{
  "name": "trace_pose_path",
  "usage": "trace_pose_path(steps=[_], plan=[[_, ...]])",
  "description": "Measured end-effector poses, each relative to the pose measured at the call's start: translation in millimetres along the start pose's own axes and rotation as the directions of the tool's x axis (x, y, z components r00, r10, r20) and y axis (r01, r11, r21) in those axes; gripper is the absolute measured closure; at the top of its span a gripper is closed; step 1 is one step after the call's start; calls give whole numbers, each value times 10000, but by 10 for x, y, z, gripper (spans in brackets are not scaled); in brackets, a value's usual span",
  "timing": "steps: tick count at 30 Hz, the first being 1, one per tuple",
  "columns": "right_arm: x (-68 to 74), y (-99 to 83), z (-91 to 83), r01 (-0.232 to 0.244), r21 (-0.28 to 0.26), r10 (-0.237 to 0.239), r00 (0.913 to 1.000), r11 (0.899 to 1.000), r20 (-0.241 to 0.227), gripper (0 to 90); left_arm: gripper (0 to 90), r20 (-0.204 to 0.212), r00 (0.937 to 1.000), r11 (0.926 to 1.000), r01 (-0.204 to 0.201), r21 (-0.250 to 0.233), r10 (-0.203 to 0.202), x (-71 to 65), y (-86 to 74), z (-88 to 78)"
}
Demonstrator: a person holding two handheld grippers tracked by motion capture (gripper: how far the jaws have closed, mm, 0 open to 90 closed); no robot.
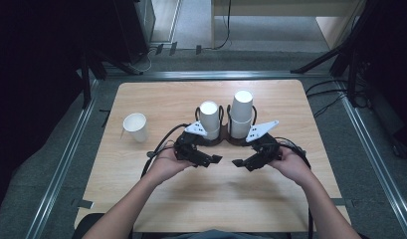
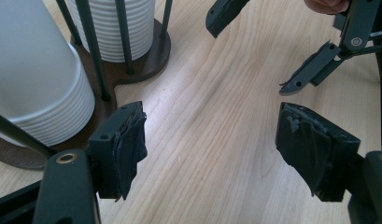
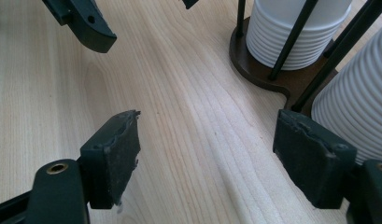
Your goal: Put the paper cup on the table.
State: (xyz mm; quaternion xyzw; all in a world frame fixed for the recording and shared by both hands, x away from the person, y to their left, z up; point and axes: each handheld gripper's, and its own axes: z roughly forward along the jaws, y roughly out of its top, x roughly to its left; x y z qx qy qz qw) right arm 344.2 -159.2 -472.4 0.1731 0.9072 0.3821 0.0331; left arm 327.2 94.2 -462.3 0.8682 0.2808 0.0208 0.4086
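Note:
Two stacks of upside-down white ribbed paper cups [image 1: 209,119] [image 1: 241,113] stand in a dark brown holder [image 1: 226,141] with thin black rods, at the middle of the wooden table. A single white cup [image 1: 135,127] stands upright to the left. My left gripper [image 1: 211,160] and right gripper [image 1: 243,163] are held just in front of the holder, tips facing each other a short way apart. In the left gripper view the left gripper [image 2: 212,149] is open over bare wood, with the cup stacks [image 2: 34,79] at its left. The right gripper [image 3: 212,156] is also open and holds nothing, with the stacks [image 3: 291,32] at its right.
The light wooden table [image 1: 141,199] has bare room in front and on both sides of the holder. The holder base [image 2: 142,65] and its rods [image 3: 291,37] lie close to both grippers' outer jaws. Metal rails and dark stands surround the table.

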Motion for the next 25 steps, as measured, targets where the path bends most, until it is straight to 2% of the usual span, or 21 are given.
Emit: trace_pose_path(steps=[7,12,25], plan=[[14,-13,-4,44,41,-44,10000,10000,-4,228,242,-84,9999,10000,-74,-62,74,-15,-14,-11],[23,-17,4,74,63,-73,10000,10000,-42,228,240,-326,9991,9996,-265,-50,263,-22,-32,-11],[26,-25,18,122,81,-121,9999,9999,-48,227,239,-390,9983,9990,-439,-131,433,8,-79,3]])
